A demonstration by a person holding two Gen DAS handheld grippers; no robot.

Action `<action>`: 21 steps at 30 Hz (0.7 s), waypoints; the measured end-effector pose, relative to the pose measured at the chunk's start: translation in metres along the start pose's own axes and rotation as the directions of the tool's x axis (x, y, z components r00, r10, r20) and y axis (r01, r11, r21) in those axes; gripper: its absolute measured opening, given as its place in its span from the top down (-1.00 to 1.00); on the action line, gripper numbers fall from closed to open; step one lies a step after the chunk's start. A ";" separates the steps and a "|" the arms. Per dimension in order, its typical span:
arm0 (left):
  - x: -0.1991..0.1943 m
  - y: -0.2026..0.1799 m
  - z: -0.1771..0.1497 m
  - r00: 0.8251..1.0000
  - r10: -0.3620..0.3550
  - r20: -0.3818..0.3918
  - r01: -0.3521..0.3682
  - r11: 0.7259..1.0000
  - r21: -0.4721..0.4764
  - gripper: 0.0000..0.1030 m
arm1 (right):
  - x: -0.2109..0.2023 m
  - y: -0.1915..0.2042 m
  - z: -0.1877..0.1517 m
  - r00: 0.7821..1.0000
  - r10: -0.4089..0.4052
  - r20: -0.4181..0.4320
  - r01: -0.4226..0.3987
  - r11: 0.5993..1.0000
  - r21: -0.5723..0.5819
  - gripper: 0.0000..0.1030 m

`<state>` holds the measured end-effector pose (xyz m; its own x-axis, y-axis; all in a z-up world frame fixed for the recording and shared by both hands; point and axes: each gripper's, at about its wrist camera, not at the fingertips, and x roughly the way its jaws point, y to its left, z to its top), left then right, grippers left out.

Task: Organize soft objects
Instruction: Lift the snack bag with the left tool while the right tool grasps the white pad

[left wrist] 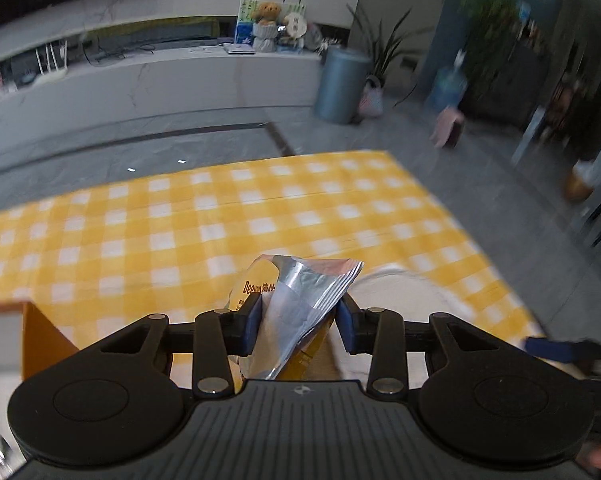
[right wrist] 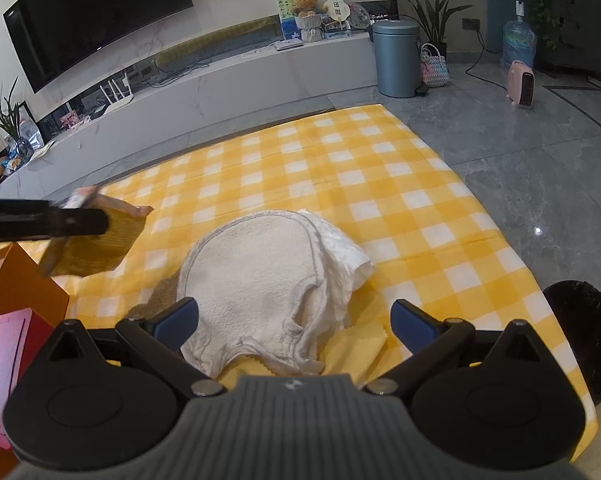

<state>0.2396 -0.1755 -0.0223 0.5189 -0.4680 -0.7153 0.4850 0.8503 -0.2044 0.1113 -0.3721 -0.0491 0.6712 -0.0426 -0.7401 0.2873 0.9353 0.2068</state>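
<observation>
Two grippers are seen above a table covered by a yellow-and-white checked cloth (right wrist: 340, 168), set on a grey marble-look floor (right wrist: 520, 160). Behind it, a long white low cabinet (right wrist: 220, 80) is backed by a large black wall screen (right wrist: 96, 16); a brown teddy bear (right wrist: 306, 2), a grey-blue cylindrical bin (right wrist: 396, 58), a woven basket (right wrist: 434, 66), a blue water bottle (right wrist: 519, 46) and a pink heater (right wrist: 521, 84) are ranged along the far side.

A crumpled silver-and-orange foil snack packet (left wrist: 300, 312) is pinched between the blue-padded fingers of the left gripper (left wrist: 298, 322) and held clear above the cloth; in the right wrist view it hangs at the left edge of the table. On the packet, "Deeyeo" can be read in orange letters; the characters beside it are too small to tell.

The fingers of the right gripper (right wrist: 294, 320) are spread wide, gripping nothing, just over the near end of a cream towelling cloth (right wrist: 260, 280). This cloth lies near the middle of the table, with a white crumpled tissue (right wrist: 340, 248) tucked partly under its right side and a small yellow cloth with a zigzag edge (right wrist: 360, 344) beside its near end.

An orange box (right wrist: 20, 284) stands at the left edge of the table, with a pink laptop bearing an apple logo (right wrist: 0, 364) below it. A round black bin (right wrist: 584, 332) sits off the right edge. Most of the far half of the checked cloth is bare.
</observation>
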 end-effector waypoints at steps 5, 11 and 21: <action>-0.004 0.012 -0.007 0.983 -0.177 -0.053 0.168 0.976 -0.137 0.15 | -0.001 -0.001 0.000 1.000 0.017 0.003 -0.017 1.000 0.009 -0.95; 0.015 0.006 -0.017 0.970 -0.223 -0.100 0.212 0.971 -0.115 0.14 | 0.005 0.003 0.000 1.000 0.026 -0.012 -0.026 1.000 -0.003 -0.95; 0.017 -0.005 -0.024 0.998 -0.038 -0.059 0.039 0.999 0.004 0.04 | 0.055 0.012 0.001 0.998 0.020 -0.061 -0.023 0.999 -0.045 -0.95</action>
<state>0.2287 -0.1815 -0.0494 0.4576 -0.4852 -0.7451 0.5075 0.8306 -0.2292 0.1523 -0.3631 -0.0865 0.6338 -0.0018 -0.7735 0.2406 0.9508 0.1950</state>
